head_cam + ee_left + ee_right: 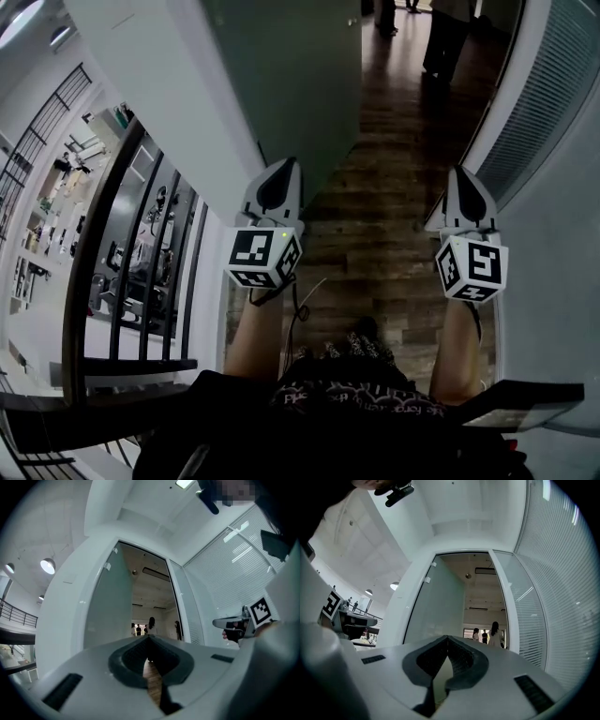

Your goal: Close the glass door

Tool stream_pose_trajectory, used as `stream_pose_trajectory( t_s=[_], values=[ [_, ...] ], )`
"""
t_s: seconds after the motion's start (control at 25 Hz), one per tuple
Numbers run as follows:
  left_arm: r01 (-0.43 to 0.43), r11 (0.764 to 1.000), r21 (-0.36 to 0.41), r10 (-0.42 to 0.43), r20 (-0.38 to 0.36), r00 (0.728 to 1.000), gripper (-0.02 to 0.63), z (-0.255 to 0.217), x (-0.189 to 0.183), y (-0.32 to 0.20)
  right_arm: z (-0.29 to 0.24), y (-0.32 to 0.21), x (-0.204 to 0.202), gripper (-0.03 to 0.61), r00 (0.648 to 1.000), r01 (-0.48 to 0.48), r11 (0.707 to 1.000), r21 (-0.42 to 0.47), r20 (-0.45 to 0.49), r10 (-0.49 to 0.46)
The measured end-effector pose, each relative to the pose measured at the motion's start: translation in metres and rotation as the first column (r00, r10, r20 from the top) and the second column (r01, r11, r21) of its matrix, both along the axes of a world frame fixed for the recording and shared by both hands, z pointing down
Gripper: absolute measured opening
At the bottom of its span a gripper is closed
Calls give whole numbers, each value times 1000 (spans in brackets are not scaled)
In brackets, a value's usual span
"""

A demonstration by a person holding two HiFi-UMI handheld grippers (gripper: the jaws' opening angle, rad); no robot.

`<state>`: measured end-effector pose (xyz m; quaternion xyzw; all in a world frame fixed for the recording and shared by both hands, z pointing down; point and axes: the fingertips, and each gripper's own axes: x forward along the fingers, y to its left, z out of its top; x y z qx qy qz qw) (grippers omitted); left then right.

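The left gripper (279,180) had its jaws together on nothing, the tips meeting with only wood floor (375,225) showing through the slit below them. The right gripper (466,195) was likewise closed and empty. Both were held out roughly level, side by side and apart, aimed at the doorway.

The glass door (281,66), a frosted greenish panel, stood swung open on the left side of the opening, ahead of the left gripper. From the gripper views it looked clear of both grippers. No handle could be made out on it in any view.

The likely trouble lay in how the door would be taken. With closed jaws and no visible handle, a push on smooth glass could slide off the panel, or land near the hinge side where it would barely swing. A hard shove might send the door into the frame with a bang.

People (445,37) stood in the room beyond the doorway, so someone stepping back through could meet a swinging panel. The railing (122,234) to the left left little room on that side.
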<state>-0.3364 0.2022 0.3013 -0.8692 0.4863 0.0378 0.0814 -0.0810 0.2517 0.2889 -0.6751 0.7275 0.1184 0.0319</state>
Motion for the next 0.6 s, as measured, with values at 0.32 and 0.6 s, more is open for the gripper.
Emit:
stream_pose_trajectory(
  t_s=[0.32,0.6],
  values=[
    [46,999,10,-46,14,999,2,-1,35,-68,0,-80,35,2,999,49,999,11,3,-49],
    [95,995,22,-96,19,995,2,-4,55,-113,-2,-143,55,2,995,101,995,17,2,-101]
  ],
)
